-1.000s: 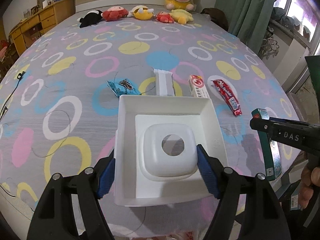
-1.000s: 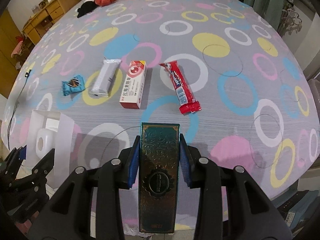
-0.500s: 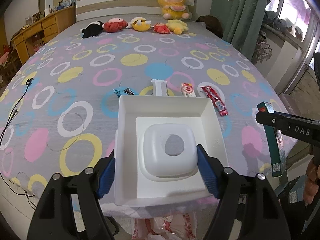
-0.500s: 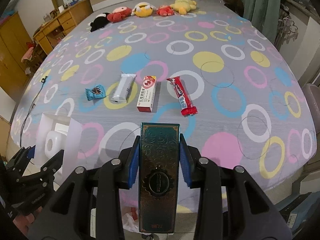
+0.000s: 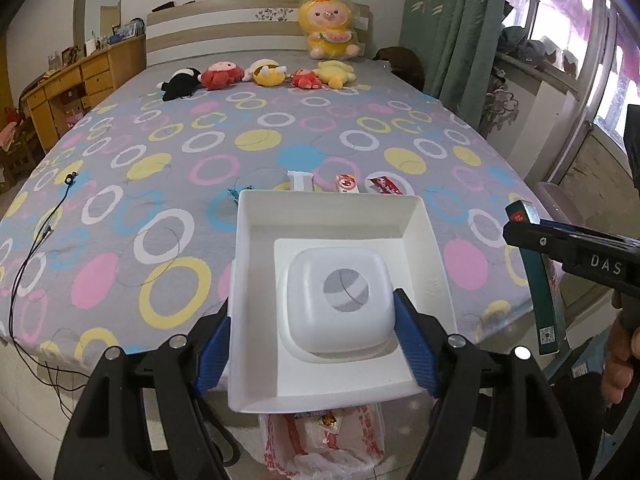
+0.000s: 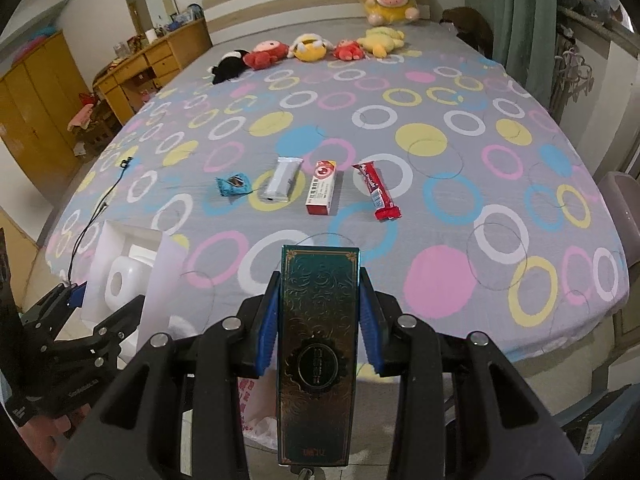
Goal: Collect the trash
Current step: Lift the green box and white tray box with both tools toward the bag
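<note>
My left gripper [image 5: 316, 344] is shut on a white square box [image 5: 332, 232] with a domed white insert, held off the foot of the bed above a plastic trash bag [image 5: 324, 440]. My right gripper [image 6: 318, 328] is shut on a dark green patterned box [image 6: 318, 344], also seen in the left wrist view [image 5: 540, 280]. On the bed lie a blue wrapper [image 6: 234, 186], a silver packet [image 6: 282, 180], a red-and-white carton [image 6: 322, 192] and a red snack bar [image 6: 376, 190].
Several plush toys [image 6: 308, 48] line the bed's far end by the headboard. A wooden dresser [image 6: 156, 60] stands at the left, green curtains [image 5: 448, 32] at the right. A black cable [image 5: 36, 248] trails over the bed's left edge.
Both grippers have drawn back from the bed and risen with their boxes. The white box now hangs past the bed's foot, over the trash bag on the floor.
</note>
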